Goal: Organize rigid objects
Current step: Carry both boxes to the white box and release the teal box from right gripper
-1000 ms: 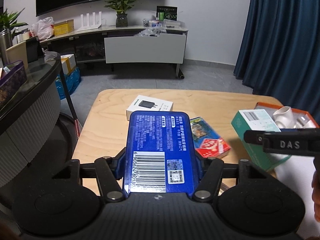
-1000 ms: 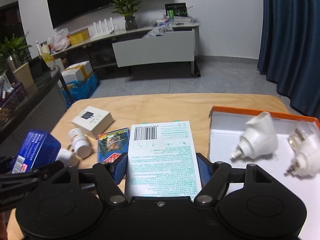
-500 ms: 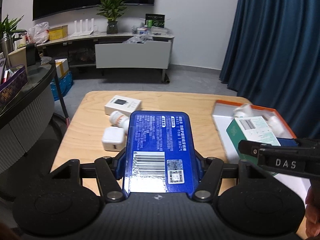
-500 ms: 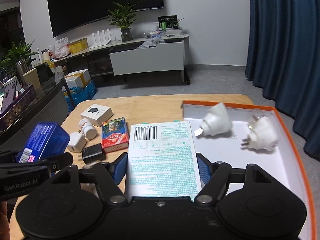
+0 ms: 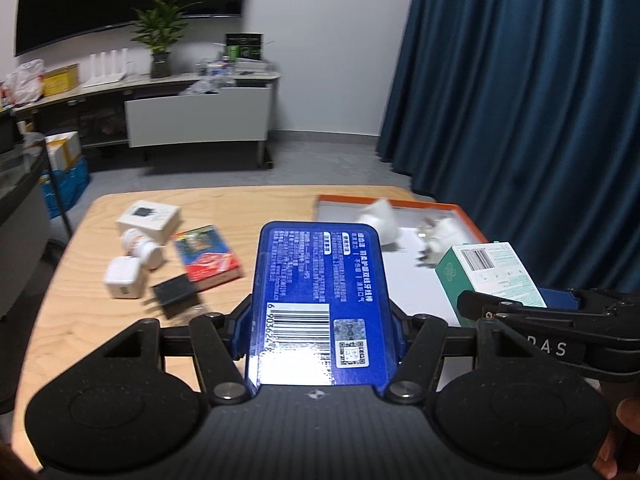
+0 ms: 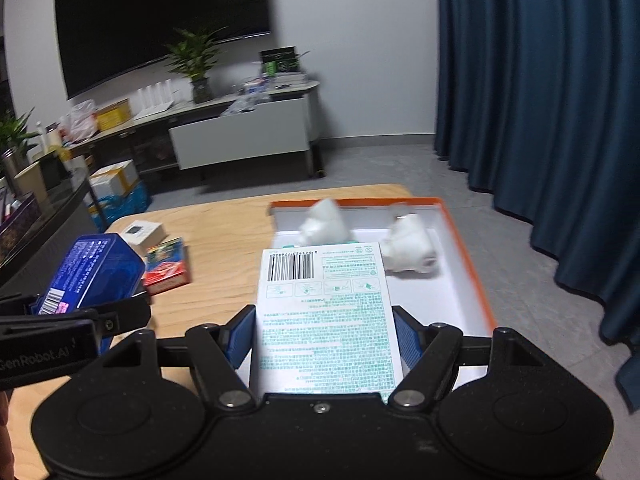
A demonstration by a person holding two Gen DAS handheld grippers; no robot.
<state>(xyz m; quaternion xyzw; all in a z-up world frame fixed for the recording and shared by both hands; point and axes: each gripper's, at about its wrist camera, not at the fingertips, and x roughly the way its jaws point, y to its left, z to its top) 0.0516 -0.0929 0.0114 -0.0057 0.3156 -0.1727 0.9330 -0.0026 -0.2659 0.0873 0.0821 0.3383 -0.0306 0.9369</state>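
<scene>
Both claws are loaded. Left gripper point(image 5: 320, 320) has its blue pads pressed on the long sides of a blue box point(image 5: 322, 304), barcode face up, so the jaws stand only as wide as that box. Right gripper point(image 6: 324, 328) is clamped the same way on a white-and-teal box point(image 6: 326, 312), barcode at its far end, the jaws set somewhat wider.

Taking the orange-rimmed tray point(image 6: 476, 280) as landmark: the white-and-teal box is held over the tray's near part, its far end reaching toward two white plug adapters point(image 6: 326, 224) lying inside the tray near its far wall; both are blurred. The blue box is held just left of the tray, above the wooden table point(image 5: 256, 208) on which the tray sits.

Left of the tray, on the table, lie a black charger point(image 5: 174, 294) and a white cube charger point(image 5: 122, 282) nearest, then a red-and-green flat box point(image 5: 208, 258), a small white bottle point(image 5: 140, 246) on its side, and farthest a white carton point(image 5: 148, 220) with a dark picture on top.

Beyond the tray hangs a dark blue curtain point(image 5: 520, 100); well beyond it and to its left, a low cabinet point(image 5: 196, 120) bears a potted plant point(image 5: 160, 44).
</scene>
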